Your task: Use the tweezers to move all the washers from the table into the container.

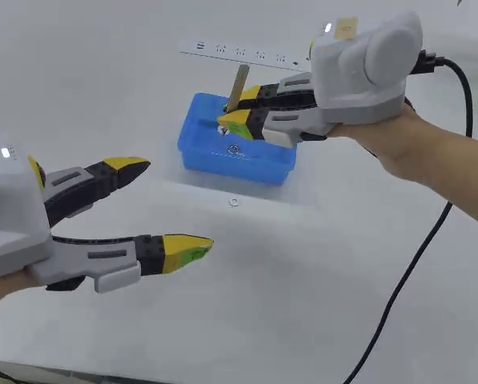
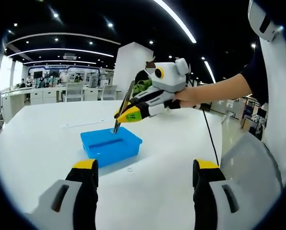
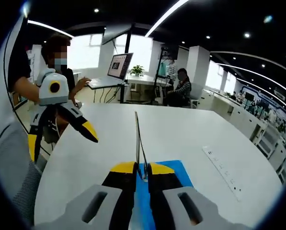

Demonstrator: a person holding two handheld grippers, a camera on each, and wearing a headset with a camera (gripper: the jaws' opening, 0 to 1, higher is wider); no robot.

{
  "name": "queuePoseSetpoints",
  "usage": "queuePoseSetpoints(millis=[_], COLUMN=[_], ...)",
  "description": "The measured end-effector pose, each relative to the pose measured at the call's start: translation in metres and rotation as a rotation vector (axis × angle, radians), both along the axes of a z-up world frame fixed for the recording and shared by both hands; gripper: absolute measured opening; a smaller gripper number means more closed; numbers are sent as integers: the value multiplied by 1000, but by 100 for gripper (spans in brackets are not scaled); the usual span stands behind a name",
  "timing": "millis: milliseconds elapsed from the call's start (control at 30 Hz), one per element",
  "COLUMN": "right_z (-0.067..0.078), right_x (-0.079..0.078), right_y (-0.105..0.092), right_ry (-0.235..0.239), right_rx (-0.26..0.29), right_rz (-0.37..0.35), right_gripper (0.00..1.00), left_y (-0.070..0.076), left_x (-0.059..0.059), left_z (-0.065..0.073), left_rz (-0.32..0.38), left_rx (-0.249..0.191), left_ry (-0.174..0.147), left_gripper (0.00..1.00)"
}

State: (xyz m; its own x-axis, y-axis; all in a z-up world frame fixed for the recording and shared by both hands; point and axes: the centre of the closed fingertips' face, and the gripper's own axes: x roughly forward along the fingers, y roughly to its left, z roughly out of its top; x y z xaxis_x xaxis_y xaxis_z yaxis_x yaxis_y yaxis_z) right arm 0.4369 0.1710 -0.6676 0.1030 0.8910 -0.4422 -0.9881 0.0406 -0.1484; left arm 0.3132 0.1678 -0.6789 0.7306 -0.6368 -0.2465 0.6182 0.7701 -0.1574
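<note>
Large open-plan office with a dark ceiling (image 2: pixel 85 19) crossed by long light strips (image 2: pixel 176 21) and small spotlights (image 3: pixel 207 36). A broad white tabletop (image 1: pixel 303 304) lies in the foreground. Beyond it stand white pillars (image 2: pixel 131 62), rows of desks (image 2: pixel 37 93) and chairs (image 2: pixel 73 91), bright windows (image 3: pixel 90 52), a monitor (image 3: pixel 119 64), a potted plant (image 3: pixel 137 70) and seated people (image 3: pixel 181 86).

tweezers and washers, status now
Right gripper shut on tweezers, tips in blue container. Left gripper open. One washer inside, one on table in front. Nothing blocking.
</note>
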Motion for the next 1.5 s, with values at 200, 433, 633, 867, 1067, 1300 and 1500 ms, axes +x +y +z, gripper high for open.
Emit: queuePoseSetpoints(millis=[200, 433, 633, 867, 1067, 1300, 1500], right_z=[-14, -44, -58, -70, -74, -72, -69], right_x=[26, 35, 39, 39, 38, 42, 46], right_y=[-3, -3, -1, -2, -4, -9, -11], right_ry=[25, 59, 90, 123, 144, 166, 169], right_rx=[-4, -57, -69, -81, -93, -87, -83], right_rz=[-61, -74, -90, -106, -121, -158, -173], right_gripper=[10, 10, 10, 10, 10, 11, 11], left_y=[-1, -5, -7, -6, -5, -8, -10], left_x=[-5, -7, -5, -6, -7, -7, -7], left_z=[1, 1, 0, -2, -3, -3, -3], left_rz=[7, -10, -11, -2, 1, -3, -8], left_rx=[-35, -48, -45, -42, -40, -41, -39], left_ry=[18, 33, 43, 55, 65, 64, 63], left_gripper=[99, 99, 99, 99, 99, 99, 99])
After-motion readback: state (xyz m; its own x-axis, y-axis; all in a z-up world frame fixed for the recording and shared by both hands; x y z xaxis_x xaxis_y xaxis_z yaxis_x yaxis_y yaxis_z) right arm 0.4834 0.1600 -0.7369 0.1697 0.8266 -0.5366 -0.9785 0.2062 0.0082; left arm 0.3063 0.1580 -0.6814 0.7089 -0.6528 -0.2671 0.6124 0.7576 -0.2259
